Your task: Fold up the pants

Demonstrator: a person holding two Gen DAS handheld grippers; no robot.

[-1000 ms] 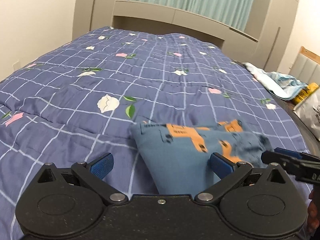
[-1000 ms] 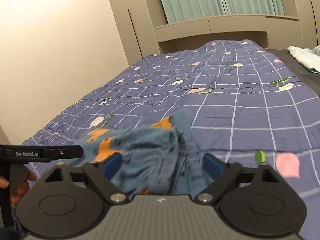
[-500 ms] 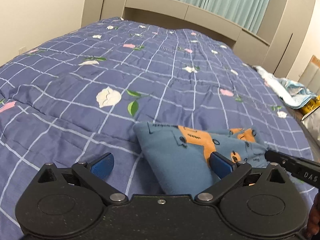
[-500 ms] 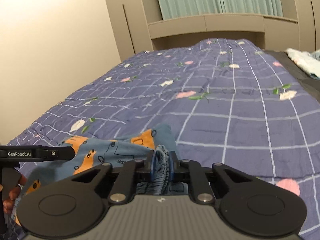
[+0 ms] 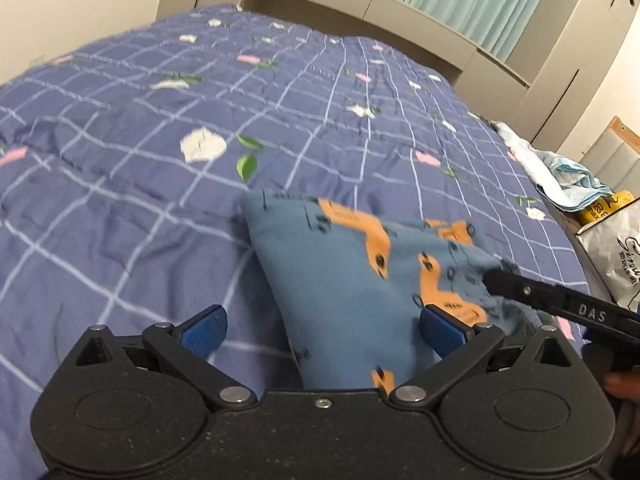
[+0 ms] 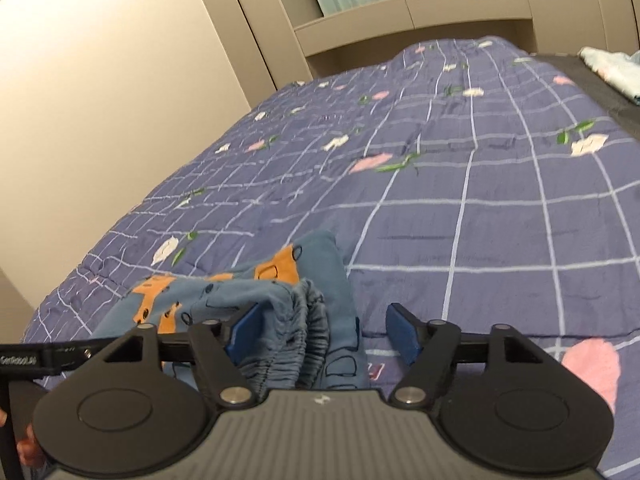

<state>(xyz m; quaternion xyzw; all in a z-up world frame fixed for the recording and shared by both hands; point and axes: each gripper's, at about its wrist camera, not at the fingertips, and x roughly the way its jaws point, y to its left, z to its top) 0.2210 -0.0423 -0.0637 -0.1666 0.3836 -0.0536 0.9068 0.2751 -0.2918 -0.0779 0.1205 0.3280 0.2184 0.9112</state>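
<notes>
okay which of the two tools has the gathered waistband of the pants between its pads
The right tool. The pants' gathered waistband lies between its opening pads. The left tool has only smooth folded fabric between its wide-open pads.

One pair of folded blue pants (image 5: 352,280) with orange print, at centre. One bed quilt (image 5: 160,152), checked and flowered, beneath. Two tools: left tool (image 5: 320,326) at 6 o'clock, right tool (image 6: 324,330) likewise in its own view. One crumpled pale-blue cloth (image 5: 560,176) at 3 o'clock. One white printed bag (image 5: 616,256), one yellow package (image 5: 600,210) beside.
</notes>
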